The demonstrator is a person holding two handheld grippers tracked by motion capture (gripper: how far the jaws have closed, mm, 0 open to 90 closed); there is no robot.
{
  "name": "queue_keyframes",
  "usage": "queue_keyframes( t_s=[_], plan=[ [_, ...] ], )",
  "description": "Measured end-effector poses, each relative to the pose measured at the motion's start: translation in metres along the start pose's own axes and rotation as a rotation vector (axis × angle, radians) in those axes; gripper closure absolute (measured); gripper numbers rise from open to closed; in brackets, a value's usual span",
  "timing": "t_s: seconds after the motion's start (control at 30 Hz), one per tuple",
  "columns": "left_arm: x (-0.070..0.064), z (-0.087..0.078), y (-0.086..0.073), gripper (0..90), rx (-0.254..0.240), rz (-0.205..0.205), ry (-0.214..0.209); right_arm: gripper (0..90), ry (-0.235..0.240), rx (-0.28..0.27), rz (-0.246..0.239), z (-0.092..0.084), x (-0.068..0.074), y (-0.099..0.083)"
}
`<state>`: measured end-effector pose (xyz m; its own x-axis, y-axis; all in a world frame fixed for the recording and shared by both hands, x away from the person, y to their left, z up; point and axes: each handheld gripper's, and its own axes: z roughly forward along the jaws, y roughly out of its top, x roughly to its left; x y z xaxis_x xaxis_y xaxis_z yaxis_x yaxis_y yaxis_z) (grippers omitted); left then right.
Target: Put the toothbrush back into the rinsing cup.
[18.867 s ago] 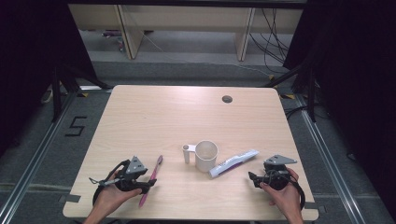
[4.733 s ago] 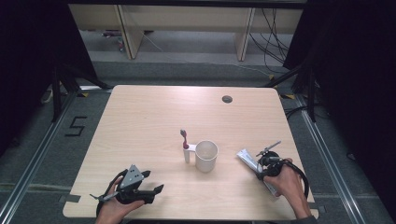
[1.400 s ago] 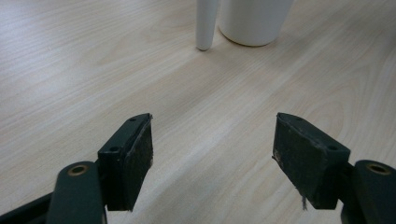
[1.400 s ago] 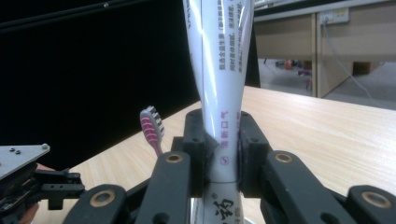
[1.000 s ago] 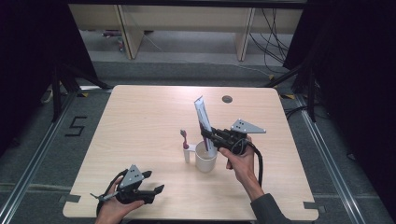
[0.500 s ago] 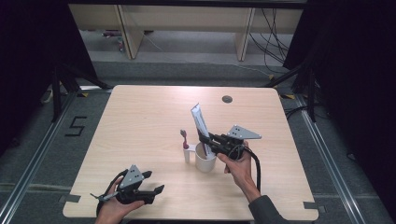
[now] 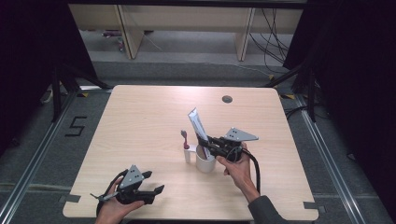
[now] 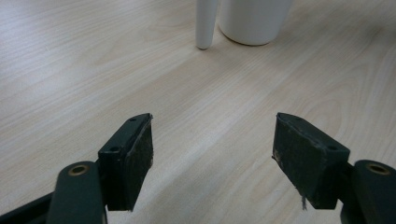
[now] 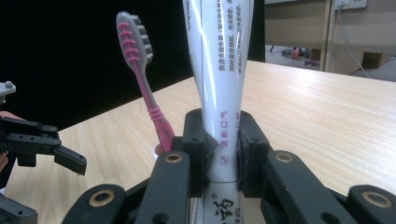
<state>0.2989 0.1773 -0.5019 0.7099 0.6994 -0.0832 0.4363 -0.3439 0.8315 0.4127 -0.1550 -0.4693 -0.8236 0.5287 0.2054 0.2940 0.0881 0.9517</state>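
Right gripper (image 7: 205,142), held level over the white cup (image 7: 204,161), clamps an upright toothpaste tube (image 9: 219,70); left gripper (image 7: 152,182) rests apart, near the cup.

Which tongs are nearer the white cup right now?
Right. The right tongs hold the toothpaste tube directly above the white cup; the left tongs rest open near the table's front edge.

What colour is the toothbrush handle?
Pink, with a grey-bristled head; the toothbrush shows best in the right gripper view.

A light wooden table (image 7: 140,121) has a dark round grommet (image 7: 227,99) near its far edge.
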Motion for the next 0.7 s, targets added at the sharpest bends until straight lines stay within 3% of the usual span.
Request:
queue_keyframes(
  t_s=[0.13, 0.17, 0.2, 0.23, 0.33, 0.37, 0.47, 0.5, 0.7],
  plan=[
    [-0.0006, 0.0005, -0.0001, 28.7, -0.006, -0.007, -0.001, 77.3, 0.004, -0.003, -0.008, 0.0015, 0.0003, -0.0012],
    [-0.0008, 0.0001, 0.0, 28.6, -0.003, -0.006, 0.001, 77.4, 0.006, 0.008, 0.012, 0.0005, 0.0023, -0.0013],
    [-0.0002, -0.0005, 0.0001, 28.6, 0.003, 0.002, 0.002, 77.3, 0.007, -0.004, -0.011, 0.0012, 0.0003, -0.0011],
    [-0.0002, -0.0006, 0.0001, 28.7, 0.002, 0.001, 0.002, 77.3, 0.009, 0.007, 0.002, 0.0007, 0.0011, -0.0011],
    [-0.0002, -0.0005, 0.0, 28.7, 0.003, 0.0, 0.002, 77.2, -0.002, 0.029, -0.029, -0.0017, 0.0015, 0.0003],
    [-0.0007, -0.0002, -0.0001, 28.7, -0.001, -0.005, 0.002, 77.1, 0.011, 0.026, -0.01, -0.001, 0.0026, -0.0001],
    [-0.0009, 0.0006, -0.0003, 28.7, -0.005, -0.007, -0.002, 77.1, 0.012, 0.043, -0.032, -0.002, 0.0025, 0.0013],
    [-0.0009, 0.0007, -0.0003, 28.7, -0.006, -0.006, -0.002, 77.1, 0.011, 0.069, -0.027, -0.0033, 0.0027, 0.0023],
    [-0.0005, 0.0002, -0.0003, 28.7, -0.003, -0.004, -0.001, 77.0, 0.007, 0.062, -0.039, -0.0029, 0.0018, 0.0044]
  ],
)
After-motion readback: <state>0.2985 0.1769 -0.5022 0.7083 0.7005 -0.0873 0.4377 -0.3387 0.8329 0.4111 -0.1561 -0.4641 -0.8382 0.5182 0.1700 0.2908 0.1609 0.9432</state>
